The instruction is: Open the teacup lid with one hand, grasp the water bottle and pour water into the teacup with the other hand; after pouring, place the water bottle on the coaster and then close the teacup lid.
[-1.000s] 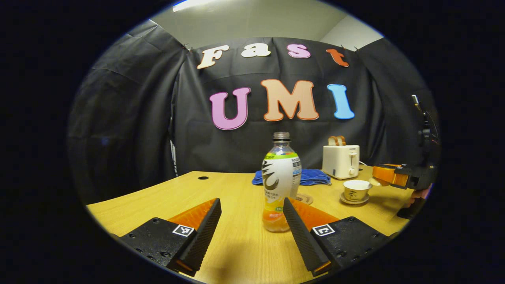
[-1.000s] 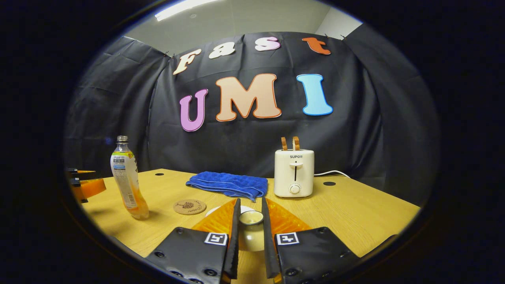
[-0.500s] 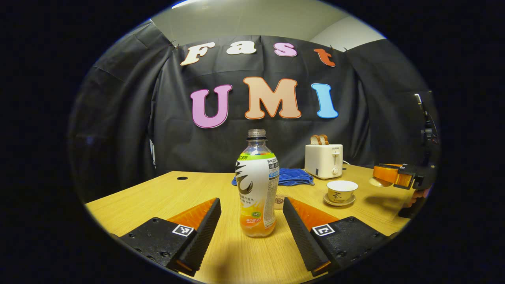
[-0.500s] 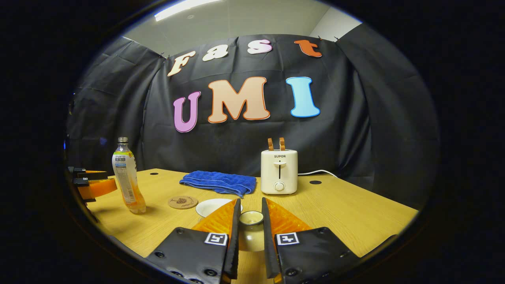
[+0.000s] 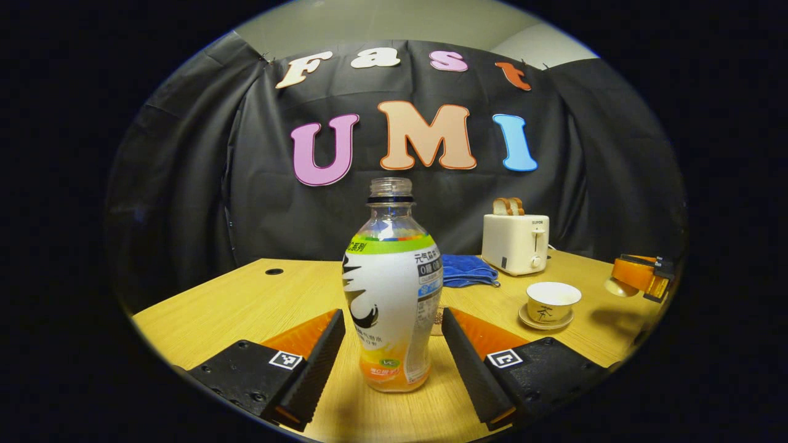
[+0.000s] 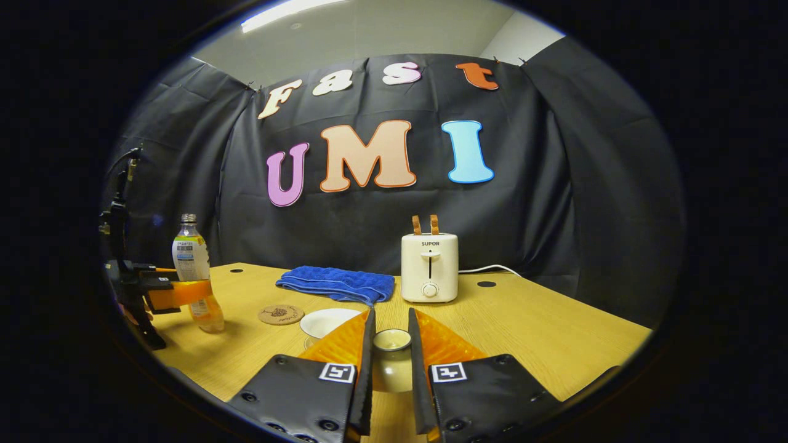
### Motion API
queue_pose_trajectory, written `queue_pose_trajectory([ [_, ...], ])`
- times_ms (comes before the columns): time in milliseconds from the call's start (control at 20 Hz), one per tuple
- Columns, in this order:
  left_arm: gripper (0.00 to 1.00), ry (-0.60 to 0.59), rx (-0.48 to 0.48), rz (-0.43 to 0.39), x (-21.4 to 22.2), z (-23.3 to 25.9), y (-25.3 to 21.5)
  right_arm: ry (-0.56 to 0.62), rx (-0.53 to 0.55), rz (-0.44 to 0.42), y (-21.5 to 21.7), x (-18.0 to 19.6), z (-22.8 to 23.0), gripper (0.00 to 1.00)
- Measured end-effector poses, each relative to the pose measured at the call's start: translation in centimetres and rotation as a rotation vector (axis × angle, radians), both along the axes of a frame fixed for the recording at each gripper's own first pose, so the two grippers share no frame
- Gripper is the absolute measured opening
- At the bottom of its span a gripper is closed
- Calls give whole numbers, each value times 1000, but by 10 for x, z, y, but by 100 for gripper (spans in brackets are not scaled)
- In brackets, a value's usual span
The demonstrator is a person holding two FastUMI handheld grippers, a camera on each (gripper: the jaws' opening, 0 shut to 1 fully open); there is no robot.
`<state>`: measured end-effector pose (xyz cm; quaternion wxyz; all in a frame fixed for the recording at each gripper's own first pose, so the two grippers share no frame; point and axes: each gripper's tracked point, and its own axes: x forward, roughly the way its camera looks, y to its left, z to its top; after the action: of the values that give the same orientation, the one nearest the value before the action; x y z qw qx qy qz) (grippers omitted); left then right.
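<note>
Cream toaster [image 6: 429, 267] (front lettering: SUPOR)

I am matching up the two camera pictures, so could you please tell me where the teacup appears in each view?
Left gripper view: the teacup stands lidless on its saucer at right, in front of the toaster.
Right gripper view: the teacup sits low at centre, partly behind the right gripper's left finger, right of the coaster.
Shared landmark: the toaster, behind the teacup in both.
</note>
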<state>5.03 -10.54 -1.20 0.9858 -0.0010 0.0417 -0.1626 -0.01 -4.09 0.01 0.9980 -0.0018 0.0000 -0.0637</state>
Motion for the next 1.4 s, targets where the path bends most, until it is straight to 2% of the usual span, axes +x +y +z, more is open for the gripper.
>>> queue_pose_trajectory([
  [150, 92, 19, 4, 2, 6, -1, -2, 1, -1, 2, 0, -1, 0, 30],
  [200, 85, 24, 7, 5, 8, -4, -2, 1, 0, 4, 0, -2, 0, 30],
  [350, 80, 45, 28, -1, 11, -8, -5, -1, 0, 1, -4, -6, 1, 30],
  [500, 66, 68, 45, -5, 12, -13, -5, -2, 0, -6, -9, -9, 1, 31],
  [650, 62, 71, 51, 1, 12, -14, -5, -2, 0, -9, -12, -11, 2, 30],
  [800, 54, 79, 84, 40, 13, -17, 0, -3, -1, -16, -14, -13, 2, 30],
  [850, 54, 69, 105, 62, 14, -15, 2, -3, -1, -18, -15, -14, 3, 29],
  [1000, 49, 51, 219, 109, 15, -14, 11, -1, 0, -14, -15, -15, 2, 31],
  [1150, 49, 12, 345, 153, 22, 1, 12, -2, -2, -67, -29, -15, 2, 31],
  [1400, 49, -88, 627, 191, 35, 30, 8, -2, -3, -90, -38, -17, 3, 31],
])
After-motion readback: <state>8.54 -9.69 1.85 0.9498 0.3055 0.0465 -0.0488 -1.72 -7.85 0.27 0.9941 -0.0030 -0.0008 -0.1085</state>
